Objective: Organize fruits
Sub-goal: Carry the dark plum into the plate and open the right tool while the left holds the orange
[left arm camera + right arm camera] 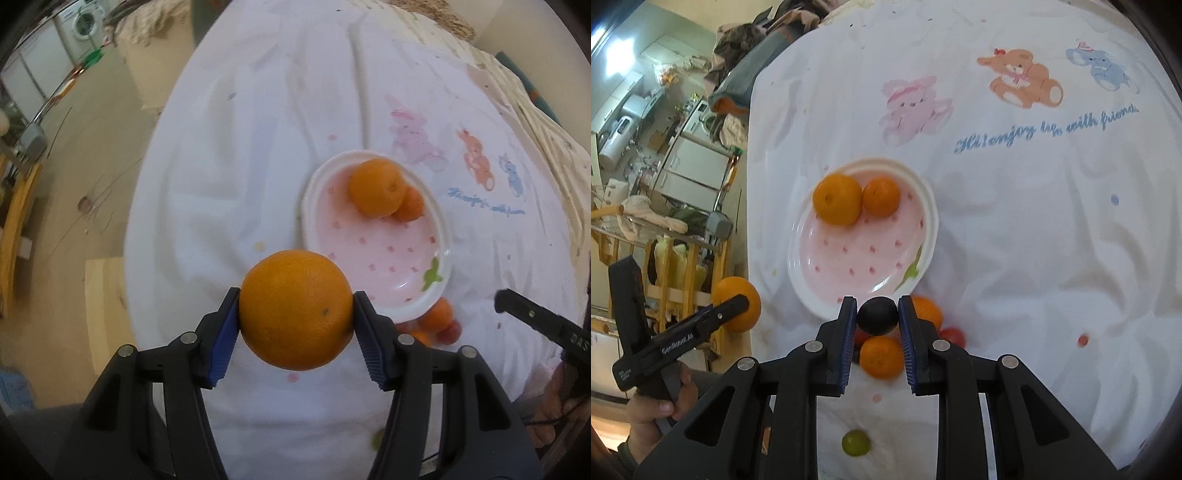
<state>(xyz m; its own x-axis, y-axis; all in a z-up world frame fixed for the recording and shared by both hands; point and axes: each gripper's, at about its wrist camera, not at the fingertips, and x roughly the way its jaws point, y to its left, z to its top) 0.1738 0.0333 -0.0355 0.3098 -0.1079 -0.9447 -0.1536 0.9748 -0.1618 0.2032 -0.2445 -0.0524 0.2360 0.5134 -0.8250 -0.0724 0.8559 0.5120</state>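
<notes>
My left claw (pixel 295 314) pinches a big orange (pixel 295 308), stem dimple facing me; right claw (pixel 878 317) pinches a round dark fruit (pixel 877 316), no real long axis.

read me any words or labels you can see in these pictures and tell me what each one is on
"Hi! enjoy life with friend" in blue script, end blurred: on the white cloth, under the printed animals.
"GenRobot.ai", small, roughly legible: on the side of the left gripper.
"DAS", cut off: on the right gripper's finger.
A small white label at the left gripper's handle end: too small to read.
Nothing readable on the plate or the fruit.
</notes>
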